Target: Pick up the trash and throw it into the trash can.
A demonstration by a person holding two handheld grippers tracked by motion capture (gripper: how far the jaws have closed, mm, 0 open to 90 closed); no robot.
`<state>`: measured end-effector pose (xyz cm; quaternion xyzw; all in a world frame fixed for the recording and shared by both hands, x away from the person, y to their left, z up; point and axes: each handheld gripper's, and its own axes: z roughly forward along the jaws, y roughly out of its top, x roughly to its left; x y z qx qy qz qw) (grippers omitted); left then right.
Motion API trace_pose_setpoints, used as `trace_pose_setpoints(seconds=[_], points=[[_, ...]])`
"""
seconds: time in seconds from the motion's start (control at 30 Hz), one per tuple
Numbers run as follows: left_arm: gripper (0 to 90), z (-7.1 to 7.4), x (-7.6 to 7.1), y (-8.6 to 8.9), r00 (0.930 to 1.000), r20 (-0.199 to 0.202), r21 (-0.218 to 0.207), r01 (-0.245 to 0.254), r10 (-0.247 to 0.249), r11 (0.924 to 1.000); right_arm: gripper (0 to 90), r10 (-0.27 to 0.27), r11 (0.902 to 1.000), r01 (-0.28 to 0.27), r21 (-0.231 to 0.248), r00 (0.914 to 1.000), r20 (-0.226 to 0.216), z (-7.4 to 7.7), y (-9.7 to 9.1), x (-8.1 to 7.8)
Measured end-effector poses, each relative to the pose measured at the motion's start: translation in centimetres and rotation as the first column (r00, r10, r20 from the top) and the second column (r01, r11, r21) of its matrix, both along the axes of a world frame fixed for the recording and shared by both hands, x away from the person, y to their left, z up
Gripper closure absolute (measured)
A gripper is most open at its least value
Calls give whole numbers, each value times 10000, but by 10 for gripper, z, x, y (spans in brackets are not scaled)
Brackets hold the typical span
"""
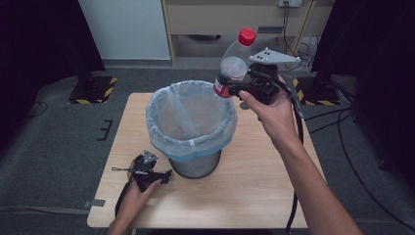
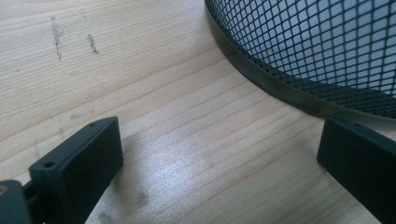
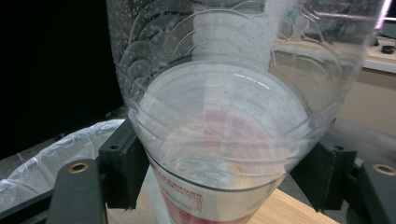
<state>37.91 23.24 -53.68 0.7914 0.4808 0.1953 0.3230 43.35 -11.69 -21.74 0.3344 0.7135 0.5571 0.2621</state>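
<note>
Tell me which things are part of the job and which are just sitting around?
Part of the job:
- clear bottle with a red cap, clamped in the right gripper
- mesh bin with its plastic liner, standing on the table

Just there:
- left gripper, open, resting on the table beside the bin
- cables on the floor

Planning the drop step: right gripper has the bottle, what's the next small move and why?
Probably carry the bottle a little farther over the bin opening, then release. The right gripper clamps it at the liner's far-right rim, not yet over the middle; the left gripper rests open beside the bin.
</note>
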Motion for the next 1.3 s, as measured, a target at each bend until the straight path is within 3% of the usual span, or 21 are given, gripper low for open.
trace_pose_setpoints(seconds=[1.3], points=[[0,0,0,0,10000,-5,-1,15,-15,10000,274,721,9973,-717,172,9971,-234,-21,25,3]])
